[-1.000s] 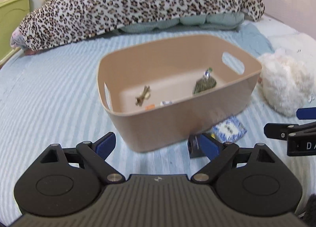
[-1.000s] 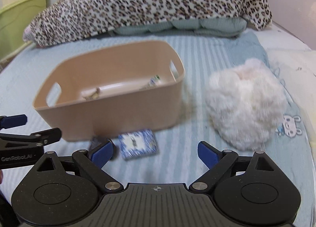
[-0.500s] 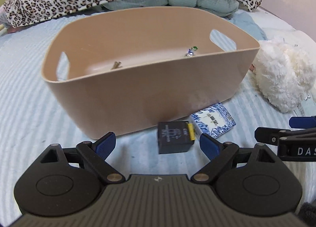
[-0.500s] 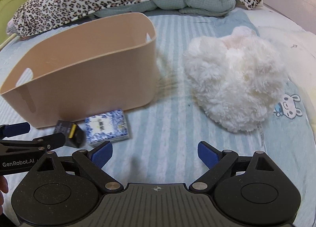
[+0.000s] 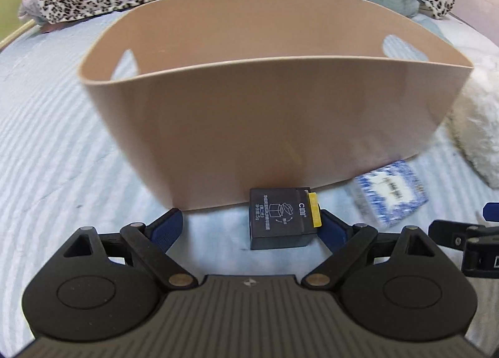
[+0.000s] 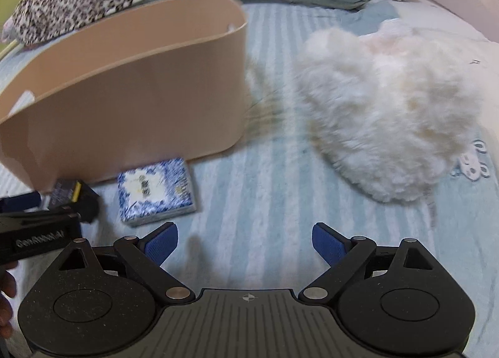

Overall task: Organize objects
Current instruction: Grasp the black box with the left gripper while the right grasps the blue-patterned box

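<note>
The left gripper (image 5: 251, 227) holds its fingers (image 5: 167, 226) wide around the small black box (image 5: 282, 217) lying on the bed (image 5: 46, 146) against the tan bin's (image 5: 274, 127) near wall — the right gripper (image 6: 244, 242), equally spread and empty, hovers near the blue-patterned packet (image 6: 156, 191) and white plush (image 6: 389, 121).

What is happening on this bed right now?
A person with a gripper in each hand is tidying loose things into the beige bin. The left gripper is open and low on the bed, with the small black box between its fingers, not yet clamped. The right gripper is open and holds nothing, hovering over the striped sheet. A blue-patterned packet lies beside the box, and a white fluffy toy lies to the right.
</note>
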Action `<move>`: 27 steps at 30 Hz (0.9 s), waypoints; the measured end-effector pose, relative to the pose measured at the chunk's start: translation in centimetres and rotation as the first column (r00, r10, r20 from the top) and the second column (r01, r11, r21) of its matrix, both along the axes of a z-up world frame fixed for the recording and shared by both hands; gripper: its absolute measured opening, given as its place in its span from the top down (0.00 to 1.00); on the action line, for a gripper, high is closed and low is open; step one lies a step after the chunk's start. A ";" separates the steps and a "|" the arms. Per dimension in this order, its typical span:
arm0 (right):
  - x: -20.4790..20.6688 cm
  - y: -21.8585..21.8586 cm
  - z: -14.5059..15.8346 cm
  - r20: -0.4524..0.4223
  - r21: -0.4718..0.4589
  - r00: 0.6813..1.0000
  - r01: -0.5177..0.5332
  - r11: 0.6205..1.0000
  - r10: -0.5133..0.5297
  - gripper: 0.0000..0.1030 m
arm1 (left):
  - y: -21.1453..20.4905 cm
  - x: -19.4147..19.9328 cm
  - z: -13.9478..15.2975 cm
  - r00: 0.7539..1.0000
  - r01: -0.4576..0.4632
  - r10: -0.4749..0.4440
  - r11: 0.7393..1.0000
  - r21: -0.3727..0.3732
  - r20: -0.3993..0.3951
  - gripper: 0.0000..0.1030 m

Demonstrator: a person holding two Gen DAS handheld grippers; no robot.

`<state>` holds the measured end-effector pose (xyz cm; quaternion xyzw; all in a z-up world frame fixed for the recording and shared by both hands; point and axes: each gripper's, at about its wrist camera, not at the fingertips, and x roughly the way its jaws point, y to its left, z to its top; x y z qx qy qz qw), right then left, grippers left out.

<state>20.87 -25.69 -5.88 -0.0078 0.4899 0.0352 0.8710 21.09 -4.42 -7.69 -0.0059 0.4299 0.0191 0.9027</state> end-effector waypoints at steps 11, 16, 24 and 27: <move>1.7 4.6 -1.2 -0.008 -0.034 0.990 -0.142 0.989 0.142 0.08 | 3.5 0.4 0.0 0.997 -0.071 0.069 0.997 -0.041 -0.028 0.11; 1.8 5.7 -1.1 -0.016 -0.017 0.985 -0.174 0.985 0.174 0.08 | 3.7 0.2 0.1 0.998 -0.060 0.058 0.996 -0.061 -0.030 0.12; 1.8 5.5 -0.6 -0.033 0.084 0.989 -0.141 0.986 0.144 0.07 | 3.6 0.0 0.4 0.998 -0.067 0.065 0.996 -0.052 -0.026 0.12; 2.1 5.9 -0.8 -0.018 0.094 0.993 -0.119 0.988 0.121 0.07 | 3.6 0.0 0.3 0.998 -0.059 0.058 0.997 -0.043 -0.025 0.12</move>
